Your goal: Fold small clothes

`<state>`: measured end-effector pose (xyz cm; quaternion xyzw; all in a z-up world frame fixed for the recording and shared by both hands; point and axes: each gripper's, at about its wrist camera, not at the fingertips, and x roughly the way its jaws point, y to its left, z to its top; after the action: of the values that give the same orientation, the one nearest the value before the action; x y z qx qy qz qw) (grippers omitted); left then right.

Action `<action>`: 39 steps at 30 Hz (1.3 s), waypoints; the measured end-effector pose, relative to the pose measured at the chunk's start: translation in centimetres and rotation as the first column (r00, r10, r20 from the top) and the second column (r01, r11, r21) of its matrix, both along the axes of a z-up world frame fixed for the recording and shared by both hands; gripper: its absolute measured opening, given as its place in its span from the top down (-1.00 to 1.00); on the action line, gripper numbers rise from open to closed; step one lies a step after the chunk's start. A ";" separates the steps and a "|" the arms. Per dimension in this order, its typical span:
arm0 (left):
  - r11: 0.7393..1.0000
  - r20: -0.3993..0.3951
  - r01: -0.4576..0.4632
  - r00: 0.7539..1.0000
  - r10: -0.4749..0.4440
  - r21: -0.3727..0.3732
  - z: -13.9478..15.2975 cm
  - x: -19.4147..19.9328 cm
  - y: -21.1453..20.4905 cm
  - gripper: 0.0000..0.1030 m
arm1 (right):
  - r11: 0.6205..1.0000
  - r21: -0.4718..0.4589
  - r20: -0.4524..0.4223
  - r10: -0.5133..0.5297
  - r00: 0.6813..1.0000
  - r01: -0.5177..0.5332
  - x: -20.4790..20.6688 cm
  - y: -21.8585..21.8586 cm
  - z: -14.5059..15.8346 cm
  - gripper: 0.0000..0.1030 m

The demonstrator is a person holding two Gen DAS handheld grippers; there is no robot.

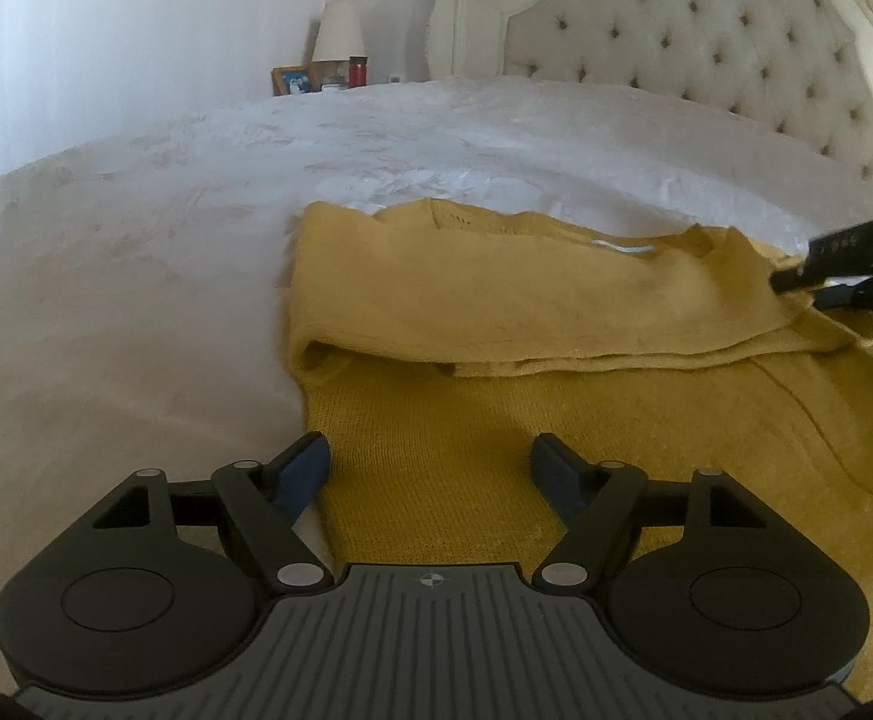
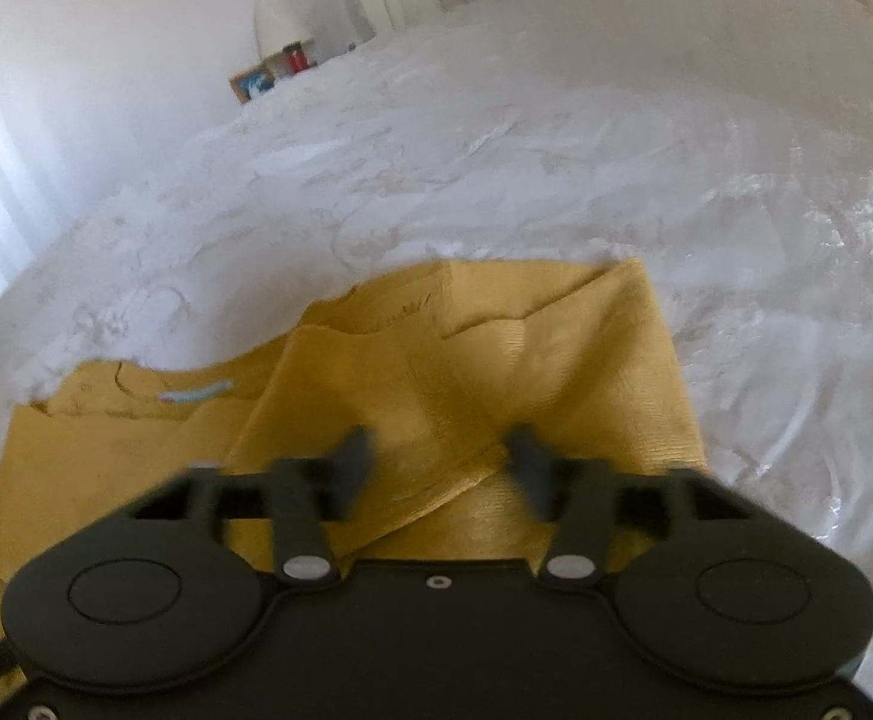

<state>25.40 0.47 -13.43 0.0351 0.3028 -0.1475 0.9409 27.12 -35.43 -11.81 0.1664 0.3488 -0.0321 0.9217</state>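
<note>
Mustard knit garment (image 1: 496,300) part-folded on white bed (image 1: 136,270), frame centre, your left tongs (image 1: 430,459) open above its lower edge, your right tongs (image 2: 439,450) blurred, parted over a fold, gripping nothing

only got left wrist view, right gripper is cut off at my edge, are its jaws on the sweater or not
observer: the right gripper has its jaws apart over the sweater, with a folded ridge of fabric between the fingers. Blur hides whether they pinch it.
operator: where does the sweater end on that side
observer: its edge lies flat on the white bedspread, a little to the right of that gripper.
</note>
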 end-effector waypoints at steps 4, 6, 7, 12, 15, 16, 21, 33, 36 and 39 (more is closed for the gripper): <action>1.000 -0.002 0.000 1.000 0.000 -0.002 -0.1 0.1 0.0 -0.43 | 0.997 -0.052 0.059 0.065 0.996 -0.062 -1.5 1.2 2.4 0.67; 1.000 -0.001 0.000 1.000 0.000 -0.002 -0.1 0.1 0.0 -0.43 | 0.993 -0.116 0.100 0.048 0.994 -0.036 -2.9 1.1 3.9 0.67; 1.000 -0.002 0.000 1.000 0.000 -0.003 -0.1 0.1 0.0 -0.43 | 0.991 -0.133 0.103 0.029 0.994 -0.015 -3.1 0.7 4.3 0.67; 1.000 -0.005 -0.001 1.000 0.001 0.002 -0.1 0.1 -0.4 -0.44 | 0.986 -0.155 0.014 -0.055 0.998 0.057 -3.0 -2.2 2.8 0.54; 1.000 -0.015 0.007 1.000 -0.007 0.002 -0.1 0.3 -0.6 -0.49 | 0.995 -0.079 -0.013 -0.062 0.998 0.061 -3.2 -3.2 1.8 0.32; 1.000 -0.021 0.009 1.000 -0.009 0.000 0.0 0.3 -0.6 -0.49 | 0.996 -0.061 0.005 -0.071 0.997 0.071 -3.9 -3.3 1.9 0.20; 0.999 -0.086 0.021 0.996 -0.019 0.024 0.9 0.4 -0.8 -0.50 | 0.999 -0.039 0.033 -0.026 0.999 0.028 -7.6 -2.6 3.1 -0.21; 0.989 -0.296 0.140 0.948 -0.119 0.051 2.2 -8.6 0.9 -0.51 | 0.996 -0.023 -0.130 0.086 0.988 -0.089 -19.4 0.8 1.9 -0.31; 0.988 -0.317 0.147 0.940 -0.123 0.055 2.2 -11.6 1.3 -0.52 | 0.995 -0.029 -0.148 0.094 0.985 -0.099 -22.2 1.8 1.8 -0.34; 0.987 -0.326 0.145 0.938 -0.116 0.067 2.1 -14.5 1.7 -0.54 | 0.995 -0.019 -0.166 0.094 0.982 -0.098 -24.5 2.5 1.6 -0.41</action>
<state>10.92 2.18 -11.30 0.0729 0.4552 -0.1997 0.8646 2.66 -32.89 -10.16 0.1335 0.4311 -0.0061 0.8924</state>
